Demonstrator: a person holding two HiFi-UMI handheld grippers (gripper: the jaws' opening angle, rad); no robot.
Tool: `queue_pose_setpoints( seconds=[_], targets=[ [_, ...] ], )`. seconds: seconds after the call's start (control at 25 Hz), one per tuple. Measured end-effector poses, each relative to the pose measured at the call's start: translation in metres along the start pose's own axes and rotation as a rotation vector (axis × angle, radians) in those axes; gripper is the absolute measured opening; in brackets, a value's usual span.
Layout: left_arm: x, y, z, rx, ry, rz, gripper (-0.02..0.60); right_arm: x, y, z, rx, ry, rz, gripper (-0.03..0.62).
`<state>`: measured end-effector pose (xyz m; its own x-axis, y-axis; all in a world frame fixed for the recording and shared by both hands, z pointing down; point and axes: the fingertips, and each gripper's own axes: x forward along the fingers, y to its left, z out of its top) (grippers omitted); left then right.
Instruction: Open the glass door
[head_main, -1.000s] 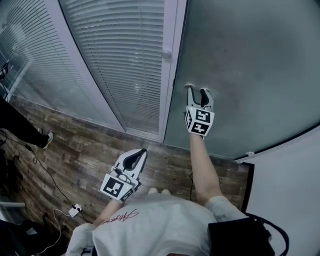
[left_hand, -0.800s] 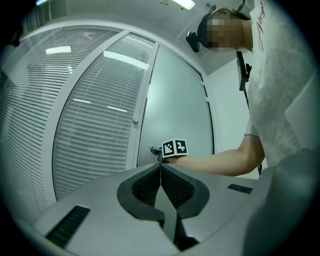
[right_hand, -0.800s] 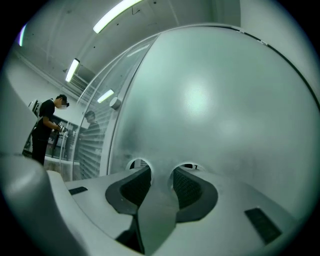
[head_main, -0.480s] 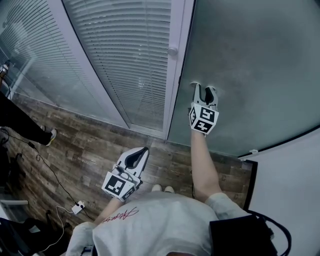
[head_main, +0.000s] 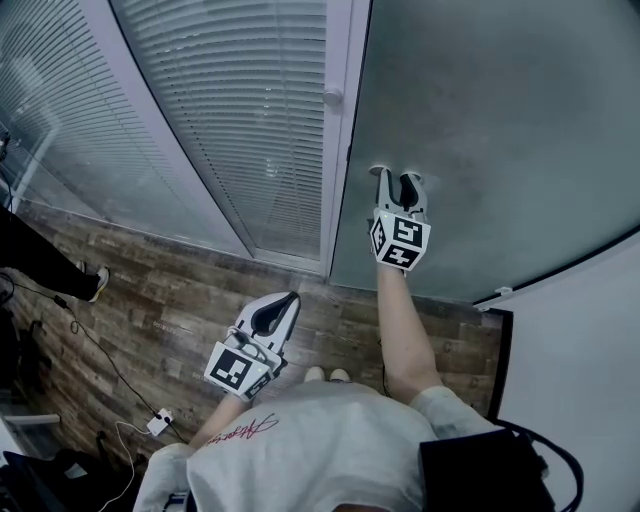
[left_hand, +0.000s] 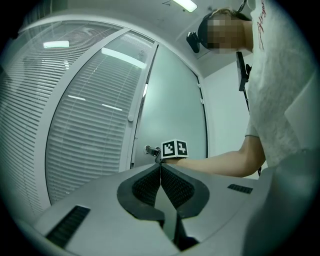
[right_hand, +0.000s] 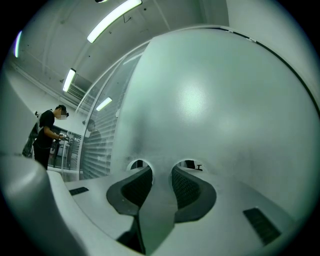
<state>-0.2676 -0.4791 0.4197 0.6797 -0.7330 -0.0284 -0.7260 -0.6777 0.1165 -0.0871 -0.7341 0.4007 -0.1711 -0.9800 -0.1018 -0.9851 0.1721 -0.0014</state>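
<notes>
The frosted glass door (head_main: 480, 120) stands shut in front of me. My right gripper (head_main: 395, 178) reaches level up to it near its left edge. Its jaws have just closed in, and in the right gripper view the right gripper (right_hand: 162, 175) has the pale bar of the door handle (right_hand: 159, 200) held between its pads. From the left gripper view a metal handle (left_hand: 150, 149) sticks out of the door (left_hand: 175, 110) beside the right gripper's marker cube (left_hand: 174, 149). My left gripper (head_main: 288, 298) hangs low over the floor, shut and empty, its tips meeting in its own view (left_hand: 161, 167).
Left of the door runs a white frame post with a round knob (head_main: 332, 97), then glass panels with slatted blinds (head_main: 240, 110). A white wall (head_main: 570, 380) stands at the right. A cable and adapter (head_main: 155, 423) lie on the wood floor (head_main: 150, 300). Another person (right_hand: 47, 135) stands far left.
The right gripper's jaws have drawn closer together at the door. The head view swayed slightly and came back. The left gripper has stayed where it was.
</notes>
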Motion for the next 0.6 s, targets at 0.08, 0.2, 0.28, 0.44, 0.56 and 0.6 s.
queue_pose_setpoints(
  seconds=[0.08, 0.2, 0.28, 0.44, 0.56, 0.6],
  targets=[
    [-0.001, -0.004, -0.001, -0.003, -0.002, -0.012, 0.017, -0.006, 0.002, 0.0, 0.0, 0.0, 0.005, 0.132],
    [-0.005, -0.009, -0.001, -0.002, -0.009, -0.029, 0.017, -0.018, 0.005, 0.002, 0.0, -0.006, 0.009, 0.132],
    [-0.009, -0.012, 0.0, -0.005, -0.014, -0.041, 0.017, -0.027, 0.008, 0.004, -0.001, -0.015, 0.014, 0.132],
    [-0.013, -0.015, -0.003, -0.007, -0.022, -0.068, 0.017, -0.044, 0.013, 0.005, 0.0, -0.029, 0.019, 0.132],
    [-0.016, -0.018, -0.005, -0.003, -0.024, -0.088, 0.017, -0.06, 0.017, 0.007, 0.001, -0.037, 0.024, 0.132],
    [-0.017, -0.02, -0.005, -0.002, -0.024, -0.095, 0.017, -0.065, 0.019, 0.008, 0.001, -0.039, 0.026, 0.132]
  ],
)
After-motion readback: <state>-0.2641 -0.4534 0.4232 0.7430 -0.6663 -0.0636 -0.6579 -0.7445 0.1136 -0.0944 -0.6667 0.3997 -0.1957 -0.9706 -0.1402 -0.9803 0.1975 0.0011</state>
